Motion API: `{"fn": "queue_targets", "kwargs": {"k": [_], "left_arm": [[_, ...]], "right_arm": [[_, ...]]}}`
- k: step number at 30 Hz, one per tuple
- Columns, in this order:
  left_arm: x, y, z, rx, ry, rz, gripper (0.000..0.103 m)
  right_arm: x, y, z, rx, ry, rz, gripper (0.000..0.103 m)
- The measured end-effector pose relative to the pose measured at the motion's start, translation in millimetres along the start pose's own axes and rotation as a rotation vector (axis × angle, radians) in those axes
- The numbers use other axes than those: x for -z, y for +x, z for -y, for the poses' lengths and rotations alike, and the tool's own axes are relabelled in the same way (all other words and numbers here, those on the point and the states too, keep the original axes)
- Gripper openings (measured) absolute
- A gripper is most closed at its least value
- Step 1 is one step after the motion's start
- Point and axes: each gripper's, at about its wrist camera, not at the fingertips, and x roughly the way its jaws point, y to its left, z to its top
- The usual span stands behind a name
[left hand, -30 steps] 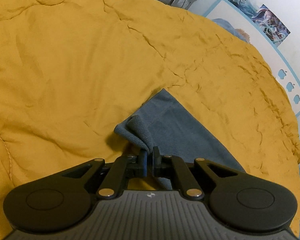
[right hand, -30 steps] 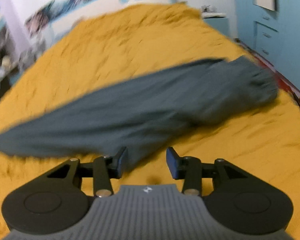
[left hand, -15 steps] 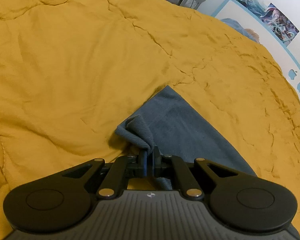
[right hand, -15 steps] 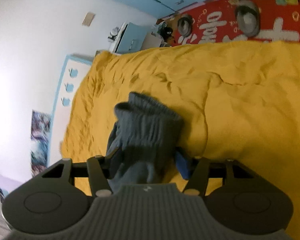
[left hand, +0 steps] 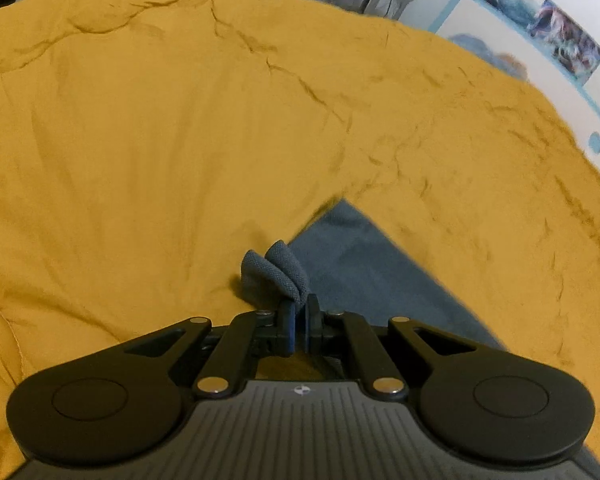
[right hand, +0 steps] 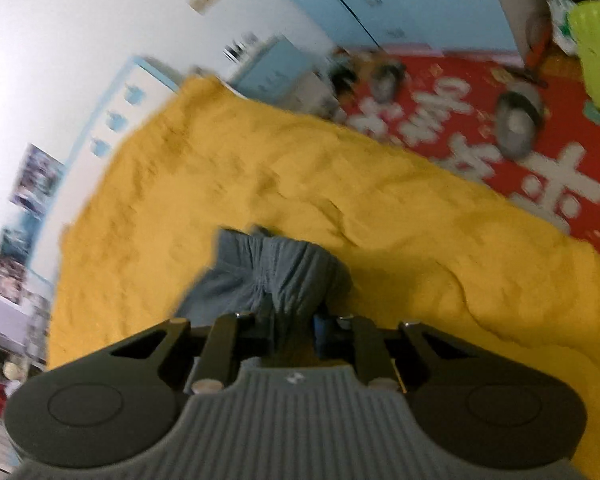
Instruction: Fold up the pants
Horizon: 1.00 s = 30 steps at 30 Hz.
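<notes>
Pants [left hand: 352,264] soft, light, floppy — left gripper [left hand: 299,322] pinches a leg hem, right gripper [right hand: 294,326] clamps the bunched waistband — good hold points on the bed [left hand: 160,140].

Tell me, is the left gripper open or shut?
Shut. The left gripper pinches a bunched corner of the grey pants between nearly touching fingers.

Home bedroom: a bed under a yellow quilt [left hand: 180,140], posters [right hand: 36,180] on the white wall, blue cabinets [right hand: 380,0], and a red floor mat [right hand: 500,140] beside the bed
</notes>
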Motion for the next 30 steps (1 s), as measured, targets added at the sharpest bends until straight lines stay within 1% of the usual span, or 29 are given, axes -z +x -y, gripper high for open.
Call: {"fn": "queue_targets", "kwargs": {"k": [2,4,5,6,9,10,12,15,17,20,22,24,25,27,28,29,30], "left_arm": [[2,-2,-4,0.021,-0.021,0.009,0.004],[2,-5,-8,0.048,-0.027,0.009,0.004],[1,-6,-9,0.061,-0.024,0.009,0.004],[0,-9,-10,0.071,-0.024,0.011,0.004],[-3,-18,-11,0.108,-0.048,0.017,0.004],[-3,-20,-11,0.112,-0.05,0.017,0.004],[-5,-21,-10,0.109,-0.049,0.013,0.004],[-4,-20,-10,0.109,-0.069,0.009,0.004],[-4,-22,-10,0.116,-0.078,0.009,0.004],[-4,-22,-11,0.116,-0.079,0.004,0.004],[-5,-22,-11,0.115,-0.077,-0.004,0.004],[-7,-23,-12,0.124,-0.08,-0.007,0.004],[-8,-23,-13,0.129,-0.081,-0.008,0.004],[-9,-23,-13,0.133,-0.083,-0.014,0.004],[-9,-24,-14,0.133,-0.086,-0.016,0.004],[-10,-25,-15,0.136,-0.093,-0.016,0.004],[-10,-26,-15,0.139,-0.102,-0.016,0.004]], "right_arm": [[4,2,7,0.013,0.002,-0.011,0.012],[8,-4,13,-0.005,0.013,-0.011,0.017],[11,-9,14,0.003,0.005,-0.009,0.029],[11,-13,13,0.011,-0.002,-0.002,0.034],[20,-36,-2,0.039,-0.066,0.023,0.036],[27,-48,-12,0.035,-0.114,0.042,0.036],[46,-67,-39,-0.006,-0.218,0.036,0.036],[91,-78,-92,-0.024,-0.408,-0.029,0.036],[129,-78,-130,-0.02,-0.537,-0.078,0.036],[181,-72,-175,-0.045,-0.668,-0.112,0.04],[216,-63,-199,-0.028,-0.758,-0.117,0.041],[247,-52,-215,0.009,-0.828,-0.129,0.041],[261,-46,-220,0.038,-0.873,-0.135,0.04],[289,-39,-228,0.112,-1.002,-0.093,0.034],[299,-36,-230,0.155,-1.061,-0.06,0.025],[302,-35,-230,0.183,-1.082,-0.042,0.0],[301,-35,-227,0.183,-1.065,-0.049,0.0]]}}
